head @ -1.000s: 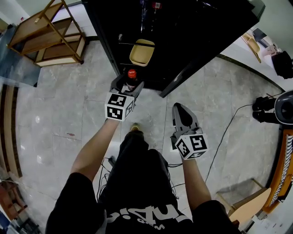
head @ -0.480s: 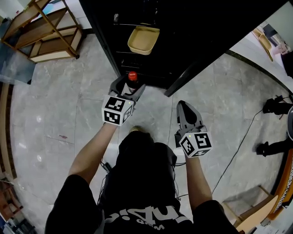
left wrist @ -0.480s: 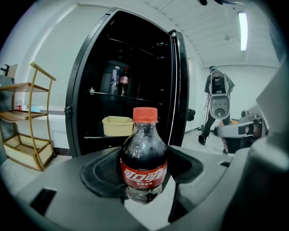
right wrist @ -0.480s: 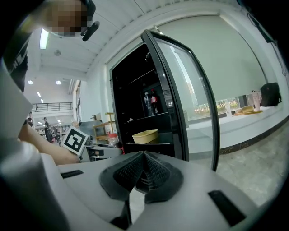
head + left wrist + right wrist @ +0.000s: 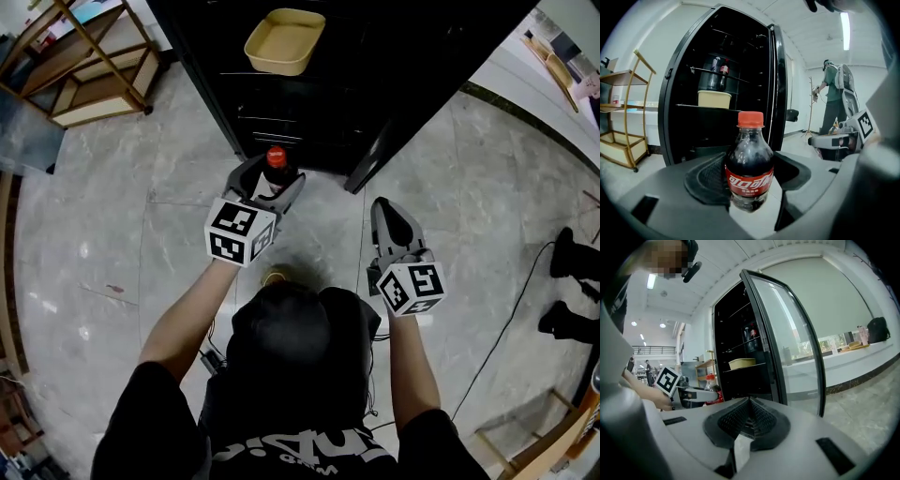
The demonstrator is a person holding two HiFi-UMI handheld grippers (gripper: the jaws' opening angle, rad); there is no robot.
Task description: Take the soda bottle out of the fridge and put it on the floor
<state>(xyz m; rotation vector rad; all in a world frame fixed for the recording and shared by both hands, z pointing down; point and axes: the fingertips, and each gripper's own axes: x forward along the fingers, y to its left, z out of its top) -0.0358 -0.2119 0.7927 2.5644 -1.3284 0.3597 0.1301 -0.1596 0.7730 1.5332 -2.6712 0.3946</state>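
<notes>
Left gripper (image 5: 270,184): jaws pinch the soda bottle (image 5: 749,171) by its lower body, one pad on each side. The bottle is upright with a red cap (image 5: 750,119), a red label and dark drink inside. In the head view it sits at centre frame, outside the fridge (image 5: 375,56), just in front of the fridge's bottom edge and over the grey tiled floor (image 5: 112,216). Cannot tell whether its base touches the floor.

Right gripper (image 5: 749,417): jaws pressed together, nothing between them. It is lower right of centre in the head view, apart from the bottle and pointing toward the open fridge door (image 5: 787,333).

Fridge interior is dark. A tan tray (image 5: 284,39) rests on a shelf at top centre, and in the left gripper view more bottles (image 5: 718,70) stand on the shelf above it.

A wooden shelf rack (image 5: 84,56) stands at upper left. A person (image 5: 833,89) stands in the background, right side of the left gripper view.
</notes>
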